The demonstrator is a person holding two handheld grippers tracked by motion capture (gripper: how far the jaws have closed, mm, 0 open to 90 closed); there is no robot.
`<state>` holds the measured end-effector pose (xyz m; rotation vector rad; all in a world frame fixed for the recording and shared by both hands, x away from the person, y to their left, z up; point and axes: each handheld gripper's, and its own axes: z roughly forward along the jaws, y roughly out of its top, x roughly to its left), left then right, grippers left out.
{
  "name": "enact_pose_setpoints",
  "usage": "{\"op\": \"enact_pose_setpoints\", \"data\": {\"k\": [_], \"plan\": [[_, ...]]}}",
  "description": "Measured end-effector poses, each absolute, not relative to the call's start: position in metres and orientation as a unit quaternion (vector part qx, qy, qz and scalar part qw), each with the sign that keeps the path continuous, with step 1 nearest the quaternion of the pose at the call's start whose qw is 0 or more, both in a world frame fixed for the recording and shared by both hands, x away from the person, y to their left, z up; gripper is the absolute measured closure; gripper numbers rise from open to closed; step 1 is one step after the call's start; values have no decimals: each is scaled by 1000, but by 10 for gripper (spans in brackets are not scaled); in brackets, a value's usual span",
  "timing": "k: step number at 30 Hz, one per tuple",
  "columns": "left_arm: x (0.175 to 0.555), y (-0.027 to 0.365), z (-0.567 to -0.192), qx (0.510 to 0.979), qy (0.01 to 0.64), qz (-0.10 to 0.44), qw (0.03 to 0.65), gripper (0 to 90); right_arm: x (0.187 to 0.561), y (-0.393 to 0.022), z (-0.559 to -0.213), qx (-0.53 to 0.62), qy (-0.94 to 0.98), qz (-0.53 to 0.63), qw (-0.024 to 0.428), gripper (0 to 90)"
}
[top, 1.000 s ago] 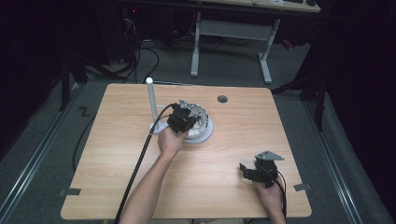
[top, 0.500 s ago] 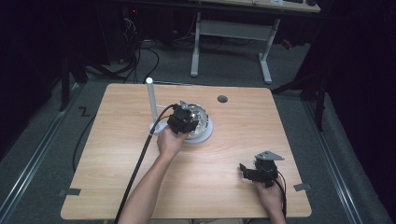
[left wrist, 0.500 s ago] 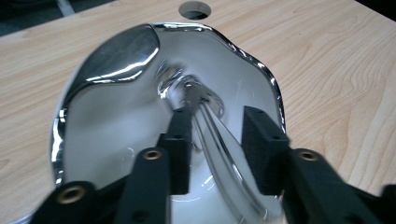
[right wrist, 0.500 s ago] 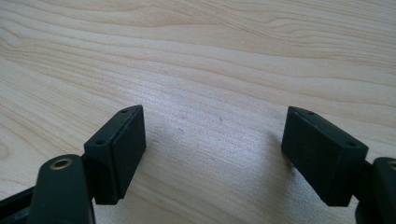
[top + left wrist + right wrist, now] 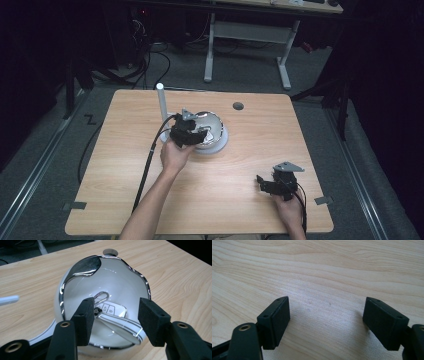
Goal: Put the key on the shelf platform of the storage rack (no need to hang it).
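Jaws first: on the left gripper point(image 5: 113, 315) we see them spread wide, gripping nothing, poised just above the near rim of a shiny metal bowl point(image 5: 75, 282). Between the two black pads, down in the bowl, lies a white car key fob point(image 5: 110, 309) with a metal key ring point(image 5: 101, 297) at its far end. Whether the left pad touches the ring we cannot tell. Below the fob the bowl wall shows a curved, banded reflection. The bowl has a wavy polished rim and sits on a round white base point(image 5: 220, 146) at mid-counter.

From the high view we see the left gripper point(image 5: 192, 134) over the bowl's left side, the left hand point(image 5: 173, 156) behind it and a black cable point(image 5: 145, 175) trailing back along the forearm toward the near edge. A white upright post point(image 5: 161, 102) stands just left of the bowl, and a round cable hole point(image 5: 238, 106) lies in the counter point(image 5: 125, 200) beyond it.

The right gripper point(image 5: 325, 320) is also wide open and empty, its pads just over bare light wood. From above we find the right gripper point(image 5: 270, 185) well apart from the bowl, near the counter's front right corner, held by the right hand point(image 5: 287, 207), a grey three-cornered plate on top.
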<state>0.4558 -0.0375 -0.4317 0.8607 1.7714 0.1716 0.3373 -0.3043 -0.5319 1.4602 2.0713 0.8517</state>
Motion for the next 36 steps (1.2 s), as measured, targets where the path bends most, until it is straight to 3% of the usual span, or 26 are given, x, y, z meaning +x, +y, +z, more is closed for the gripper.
{"op": "enact_pose_setpoints", "data": {"k": [22, 24, 25, 27, 32, 33, 34, 36], "plan": [[430, 9, -426, 343, 749, 79, 562, 449, 337, -304, -532, 532, 754, 310, 231, 222], [431, 8, -425, 319, 742, 78, 585, 447, 337, -304, -532, 532, 753, 310, 231, 222], [427, 13, -425, 336, 752, 75, 562, 446, 337, -304, -532, 532, 753, 310, 231, 222], [429, 17, -425, 332, 734, 86, 586, 445, 337, -304, -532, 532, 753, 310, 231, 222], [422, 24, -423, 329, 754, 77, 563, 441, 337, -304, -532, 532, 753, 310, 232, 222], [424, 23, -423, 315, 742, 80, 586, 440, 337, -304, -532, 532, 753, 310, 231, 222], [424, 28, -425, 332, 732, 92, 588, 439, 337, -304, -532, 532, 754, 310, 231, 222], [418, 31, -423, 323, 755, 72, 566, 437, 337, -304, -532, 532, 754, 310, 231, 222]]}}
